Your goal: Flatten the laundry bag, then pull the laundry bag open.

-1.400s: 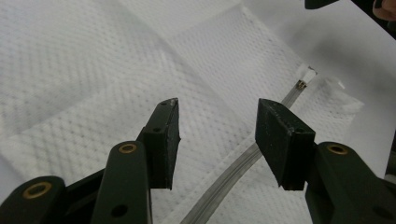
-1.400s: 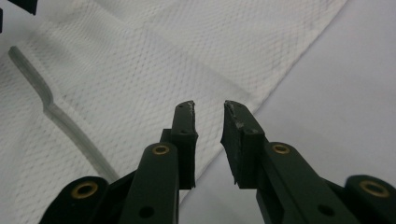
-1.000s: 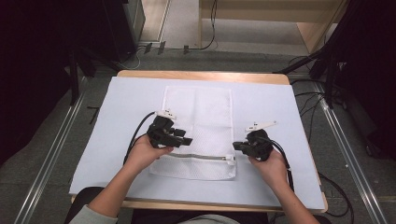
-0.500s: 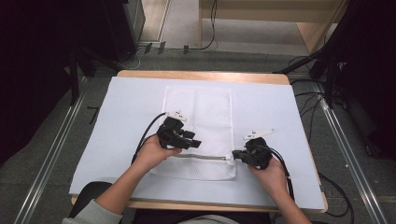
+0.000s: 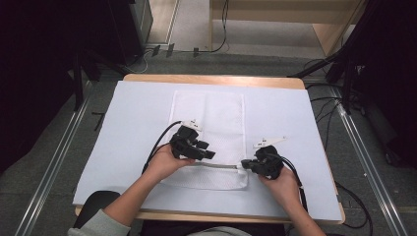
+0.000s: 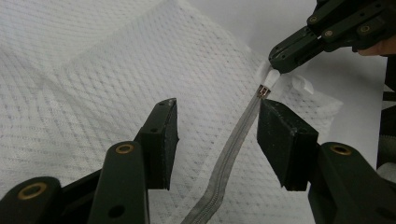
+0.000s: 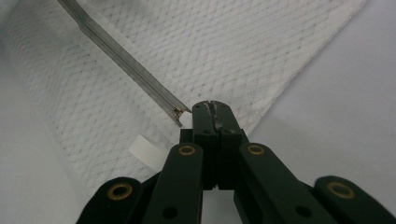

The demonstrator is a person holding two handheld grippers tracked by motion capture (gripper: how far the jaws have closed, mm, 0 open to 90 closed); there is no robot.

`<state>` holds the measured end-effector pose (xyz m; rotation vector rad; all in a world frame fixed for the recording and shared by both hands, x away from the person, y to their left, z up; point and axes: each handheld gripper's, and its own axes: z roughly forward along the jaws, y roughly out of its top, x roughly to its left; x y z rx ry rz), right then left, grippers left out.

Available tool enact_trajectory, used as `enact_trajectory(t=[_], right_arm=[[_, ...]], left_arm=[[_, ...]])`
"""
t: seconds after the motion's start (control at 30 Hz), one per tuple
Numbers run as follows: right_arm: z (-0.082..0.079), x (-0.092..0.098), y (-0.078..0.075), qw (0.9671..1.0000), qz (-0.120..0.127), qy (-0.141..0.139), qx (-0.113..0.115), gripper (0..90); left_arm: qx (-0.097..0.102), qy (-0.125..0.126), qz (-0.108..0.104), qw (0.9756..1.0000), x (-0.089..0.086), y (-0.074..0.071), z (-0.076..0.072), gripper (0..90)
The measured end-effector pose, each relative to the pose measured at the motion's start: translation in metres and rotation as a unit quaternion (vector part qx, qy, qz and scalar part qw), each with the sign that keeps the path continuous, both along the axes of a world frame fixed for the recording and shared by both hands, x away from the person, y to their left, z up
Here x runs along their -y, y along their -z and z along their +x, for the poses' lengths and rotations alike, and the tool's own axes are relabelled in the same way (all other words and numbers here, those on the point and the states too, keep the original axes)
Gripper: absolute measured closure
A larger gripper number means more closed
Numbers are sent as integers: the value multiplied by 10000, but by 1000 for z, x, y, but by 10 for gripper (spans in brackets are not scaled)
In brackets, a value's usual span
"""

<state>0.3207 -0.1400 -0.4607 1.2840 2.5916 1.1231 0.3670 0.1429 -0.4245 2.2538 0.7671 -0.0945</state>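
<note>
Nearest us, our right gripper (image 5: 244, 166) has its jaws pressed together on the white tab at the zipper's (image 6: 232, 150) end, at the near right corner of the white mesh bag (image 5: 209, 115). Just beyond, our left gripper (image 5: 210, 153) hovers over the zipper line with its jaws spread wide, gripping nothing, one jaw on either side of the grey zipper. The bag lies flat on the pale blue mat (image 5: 123, 118), stretching away toward the table's (image 5: 211, 78) far edge.

Black tongs (image 6: 219, 140) with brass rivets, black cables; grey sleeve (image 5: 98, 223).
</note>
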Motion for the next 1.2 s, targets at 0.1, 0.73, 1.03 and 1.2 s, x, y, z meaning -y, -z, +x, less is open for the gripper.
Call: enact_trajectory(t=[0.1,0.73,1.03,1.2], right_arm=[[-1,-3,-1,10000,60,-49,29,900],[-3,-14,-4,9997,38,-181,158,900],[-1,-5,4,9996,-205,-98,145,900],[-3,-8,6,9990,-306,-195,279,900]], left_arm=[[-13,9,5,10000,0,0,0,488],[-70,91,30,9999,9,5,-3,491],[-191,266,13,9995,23,13,-9,519],[-201,402,149,9989,33,20,-15,569]])
